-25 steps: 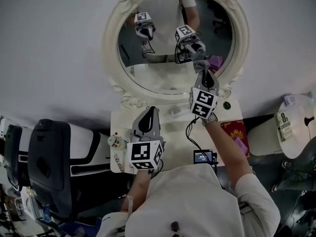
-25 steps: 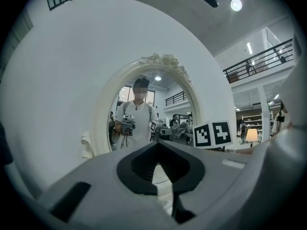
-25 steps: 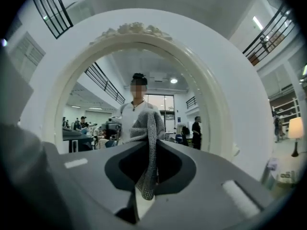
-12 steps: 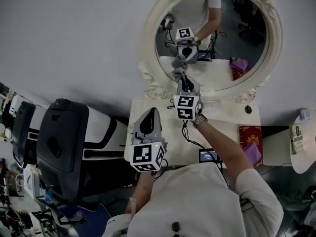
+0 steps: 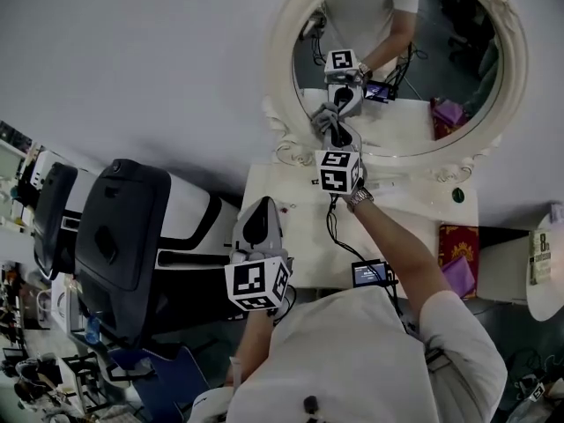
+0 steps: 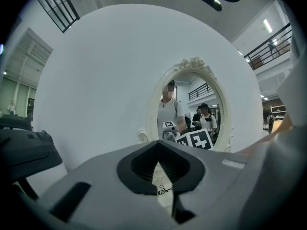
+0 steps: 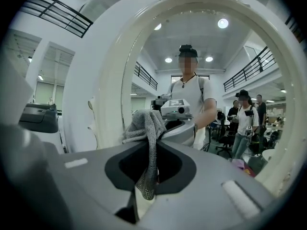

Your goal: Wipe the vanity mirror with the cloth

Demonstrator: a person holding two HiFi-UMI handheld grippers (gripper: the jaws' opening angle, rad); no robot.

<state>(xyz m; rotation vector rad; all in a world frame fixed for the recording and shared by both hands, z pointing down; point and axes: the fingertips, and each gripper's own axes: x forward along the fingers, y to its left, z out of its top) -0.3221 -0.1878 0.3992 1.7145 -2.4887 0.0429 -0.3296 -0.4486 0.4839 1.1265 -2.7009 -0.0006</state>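
The oval vanity mirror [image 5: 423, 69] in its ornate white frame [image 5: 284, 69] stands on a white vanity table [image 5: 295, 227]. My right gripper [image 5: 335, 130] is shut on a grey knitted cloth [image 5: 322, 118] and holds it at the glass's lower left. In the right gripper view the cloth [image 7: 146, 126] hangs bunched between the jaws of my right gripper [image 7: 152, 152], right in front of the mirror [image 7: 211, 90]. My left gripper [image 5: 262, 208] hovers over the table's left part, away from the mirror. In its own view the left gripper [image 6: 157, 166] is shut and holds nothing, with the mirror [image 6: 192, 107] ahead.
A black office chair [image 5: 115, 227] stands left of the table. On the table lie a small lit screen [image 5: 368, 274] with a cable, a red box [image 5: 454, 243] and a purple cloth [image 5: 460, 276]. A round white table [image 5: 546, 271] is at the right edge.
My right gripper has carried the cloth across the glass, from the mirror's lower right to its lower left. The left gripper has stayed over the table. The head view has swung left.
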